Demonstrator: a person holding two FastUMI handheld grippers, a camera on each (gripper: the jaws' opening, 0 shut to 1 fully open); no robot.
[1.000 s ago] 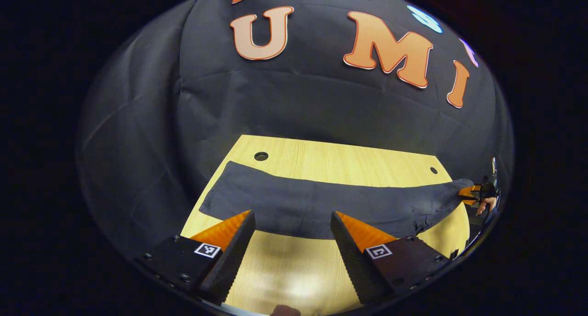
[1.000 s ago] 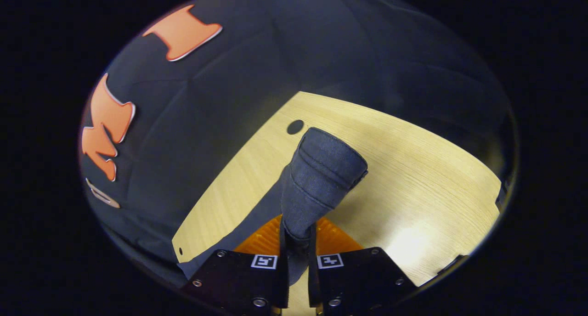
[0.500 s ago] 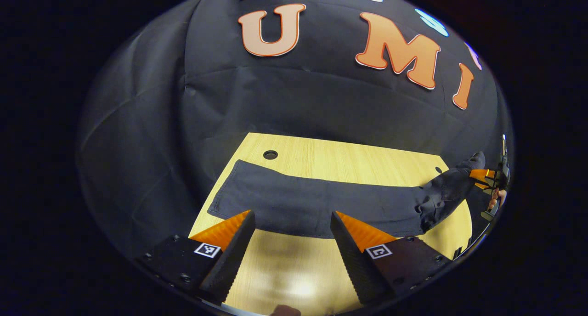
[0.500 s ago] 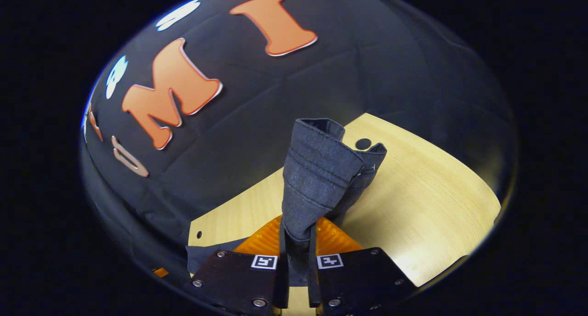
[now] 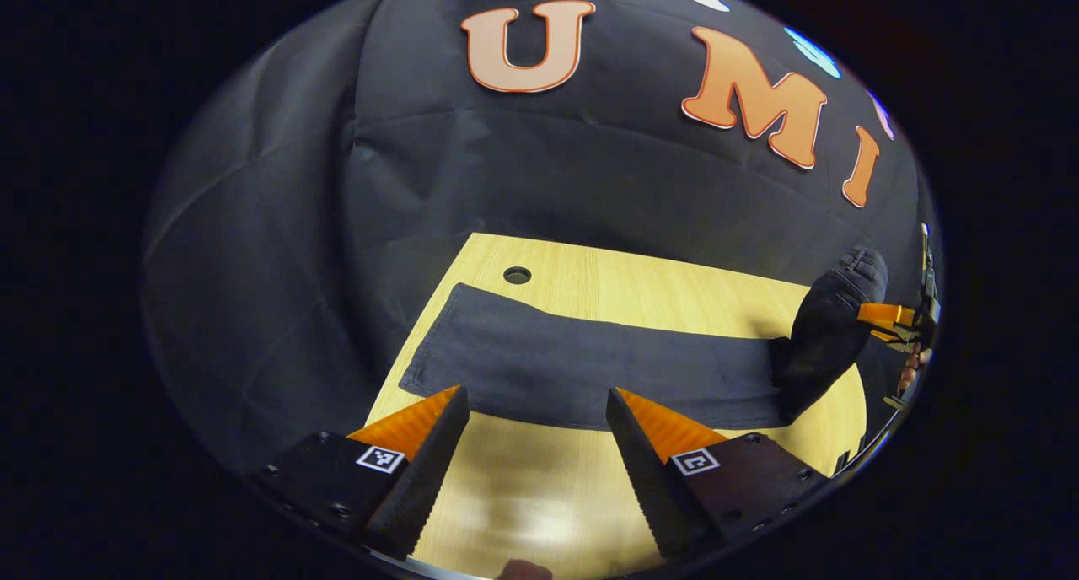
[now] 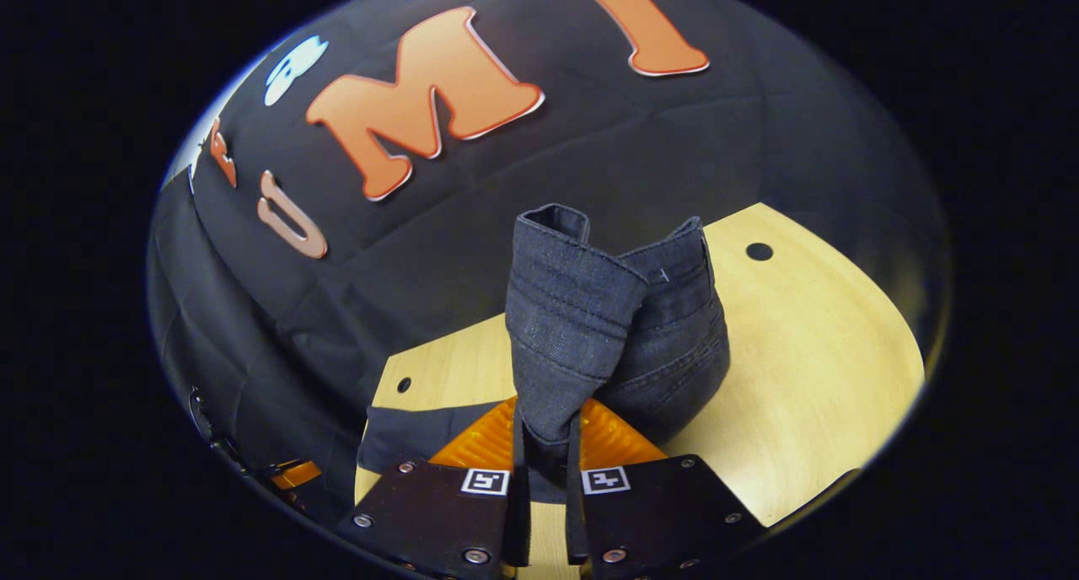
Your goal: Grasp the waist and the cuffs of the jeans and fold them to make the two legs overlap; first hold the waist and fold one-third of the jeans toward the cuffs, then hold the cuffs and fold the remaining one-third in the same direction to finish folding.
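Right gripper [image 6: 544, 445]: jaws clamped on the waist [image 6: 582, 310], lifted off the bench [image 6: 809, 369].
Left gripper [image 5: 535, 428]: jaws wide, holding nothing, hovering near the jeans [image 5: 590, 365].
Done: legs appear overlapped in one strip.
Left: waist third just begun; cuff [image 5: 438, 344] fold untouched.
Count: one pair of jeans, two grippers.

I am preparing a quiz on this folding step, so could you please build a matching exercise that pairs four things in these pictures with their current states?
Things:
1. left gripper
2. right gripper
3. waist end of the dark denim jeans
4. light wooden table

States:
A. pinched and raised off the surface
B. lies under the flat legs
C. open, holding nothing
D. shut on denim

Pairs: 1-C, 2-D, 3-A, 4-B
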